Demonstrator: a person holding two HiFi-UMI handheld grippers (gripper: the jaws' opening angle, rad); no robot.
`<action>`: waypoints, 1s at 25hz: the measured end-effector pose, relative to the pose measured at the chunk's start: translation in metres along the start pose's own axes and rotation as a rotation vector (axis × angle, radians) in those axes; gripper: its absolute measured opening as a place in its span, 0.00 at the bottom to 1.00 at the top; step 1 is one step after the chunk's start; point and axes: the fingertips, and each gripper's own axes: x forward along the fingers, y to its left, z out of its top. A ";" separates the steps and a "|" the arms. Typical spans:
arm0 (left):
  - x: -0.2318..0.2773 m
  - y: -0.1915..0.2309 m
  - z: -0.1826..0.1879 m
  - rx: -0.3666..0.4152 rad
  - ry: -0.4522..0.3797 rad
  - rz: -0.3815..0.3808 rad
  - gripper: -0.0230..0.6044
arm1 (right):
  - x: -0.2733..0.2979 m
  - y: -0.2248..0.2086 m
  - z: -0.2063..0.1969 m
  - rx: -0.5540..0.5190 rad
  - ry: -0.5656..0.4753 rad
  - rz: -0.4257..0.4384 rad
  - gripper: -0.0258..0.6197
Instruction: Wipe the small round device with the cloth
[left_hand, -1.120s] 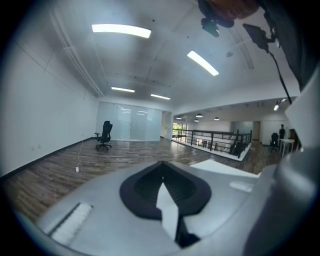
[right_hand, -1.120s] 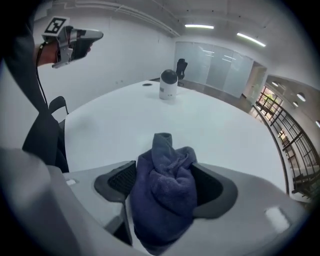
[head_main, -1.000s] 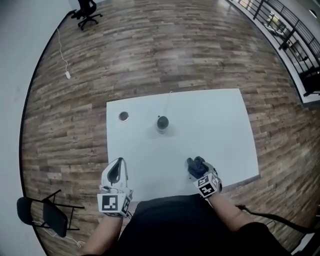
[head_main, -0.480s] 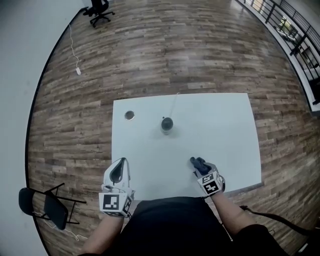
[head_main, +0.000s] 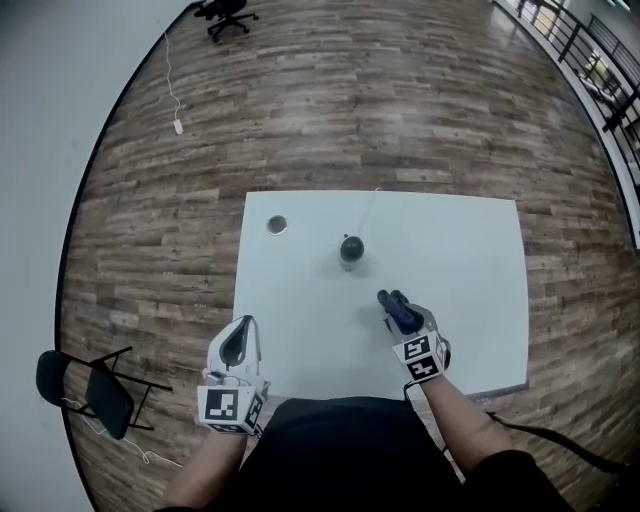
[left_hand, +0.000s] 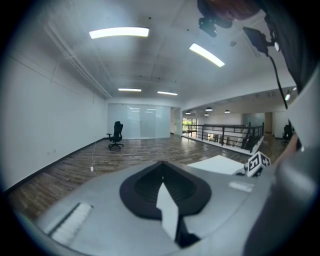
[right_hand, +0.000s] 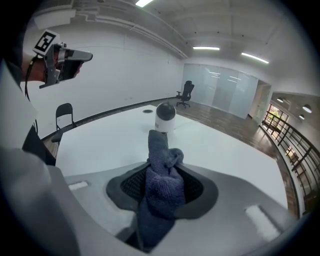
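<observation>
The small round device (head_main: 351, 250), dark on top with a pale base and a thin cable running back, stands mid-table; it also shows in the right gripper view (right_hand: 165, 117). My right gripper (head_main: 398, 308) hovers to its front right. Its jaws have just been closing and are shut on the bunched dark blue cloth (right_hand: 162, 185), which sticks up past the tips (right_hand: 161, 167). My left gripper (head_main: 233, 345) is held near the table's front left corner, jaws together (left_hand: 162, 167) with nothing in them.
A small round disc (head_main: 277, 224) lies at the back left of the white table (head_main: 470, 260). A chair (head_main: 95, 400) stands on the wood floor to the left. The person's dark clothing meets the table's front edge.
My right gripper has closed on the cloth and carried it up from the table's front edge toward the device. The left gripper has stayed where it was.
</observation>
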 end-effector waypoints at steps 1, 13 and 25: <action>-0.001 0.001 -0.001 -0.005 0.005 0.008 0.05 | 0.002 -0.002 0.007 -0.006 -0.017 0.002 0.25; -0.018 0.008 -0.011 -0.038 0.034 0.084 0.05 | 0.018 -0.022 0.103 -0.080 -0.167 0.026 0.25; -0.035 0.020 -0.022 -0.056 0.064 0.171 0.05 | 0.043 -0.044 0.153 -0.110 -0.222 0.033 0.25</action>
